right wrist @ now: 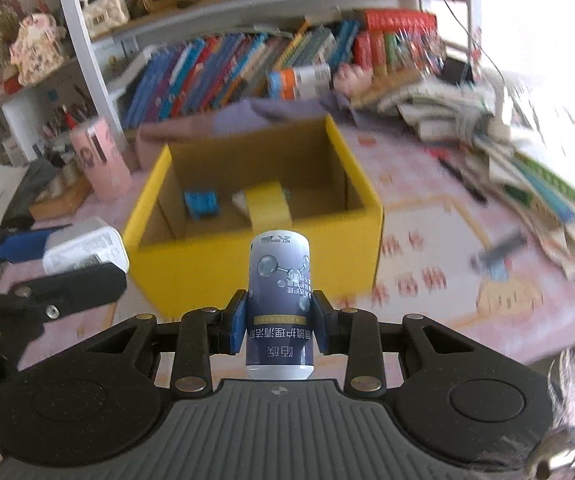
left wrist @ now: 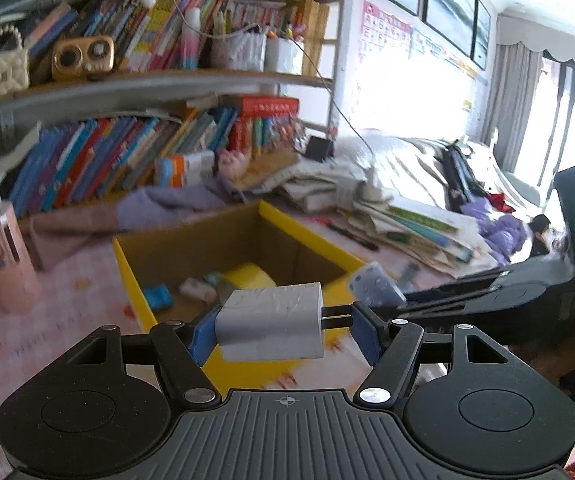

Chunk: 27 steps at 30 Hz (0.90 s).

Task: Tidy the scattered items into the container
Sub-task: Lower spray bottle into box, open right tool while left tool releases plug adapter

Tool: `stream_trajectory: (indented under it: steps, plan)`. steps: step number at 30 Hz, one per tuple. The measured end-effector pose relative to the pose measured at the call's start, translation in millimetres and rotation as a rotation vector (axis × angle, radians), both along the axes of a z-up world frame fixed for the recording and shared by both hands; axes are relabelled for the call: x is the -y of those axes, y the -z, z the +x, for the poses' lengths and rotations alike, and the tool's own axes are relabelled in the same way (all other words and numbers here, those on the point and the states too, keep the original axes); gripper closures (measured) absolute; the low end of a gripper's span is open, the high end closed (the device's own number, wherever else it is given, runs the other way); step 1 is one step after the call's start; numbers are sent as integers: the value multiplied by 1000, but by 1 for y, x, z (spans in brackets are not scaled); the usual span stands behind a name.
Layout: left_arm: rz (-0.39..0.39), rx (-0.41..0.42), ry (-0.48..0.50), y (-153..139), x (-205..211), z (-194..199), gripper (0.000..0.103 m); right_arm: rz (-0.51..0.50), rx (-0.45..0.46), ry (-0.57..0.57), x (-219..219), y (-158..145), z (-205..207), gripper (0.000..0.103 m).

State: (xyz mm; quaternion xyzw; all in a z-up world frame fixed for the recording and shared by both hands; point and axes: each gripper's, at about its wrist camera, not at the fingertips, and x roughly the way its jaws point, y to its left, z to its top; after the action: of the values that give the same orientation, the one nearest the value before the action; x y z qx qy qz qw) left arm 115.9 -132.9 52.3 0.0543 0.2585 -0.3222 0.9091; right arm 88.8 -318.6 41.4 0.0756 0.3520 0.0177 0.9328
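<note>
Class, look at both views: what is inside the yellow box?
Inside the yellow box: a blue block, a yellow tape roll and pale items beside it, too blurred to name. The charger and the bottle cover part of the floor.

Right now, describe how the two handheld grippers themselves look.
Both match: the left gripper and right gripper have blue finger pads on black linkage arms with silver rivets, two round black discs, and a ribbed grey base bearing a small crosshair mark. No cables show.
</note>
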Motion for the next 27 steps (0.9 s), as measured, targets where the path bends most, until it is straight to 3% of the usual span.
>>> stream_trajectory:
  steps: [6, 11, 20, 27]
  plan:
    - [58, 38, -87, 8, 11, 40, 34, -25, 67, -61, 15, -19, 60, 72]
    - [114, -1, -141, 26, 21, 67, 34, -38, 71, -138, 17, -19, 114, 72]
    - [218, -28, -198, 50, 39, 102, 34, -65, -5, -309, 1, 5, 191, 72]
    - [255, -76, -251, 67, 44, 108, 34, -103, -85, -442, -20, 27, 237, 72]
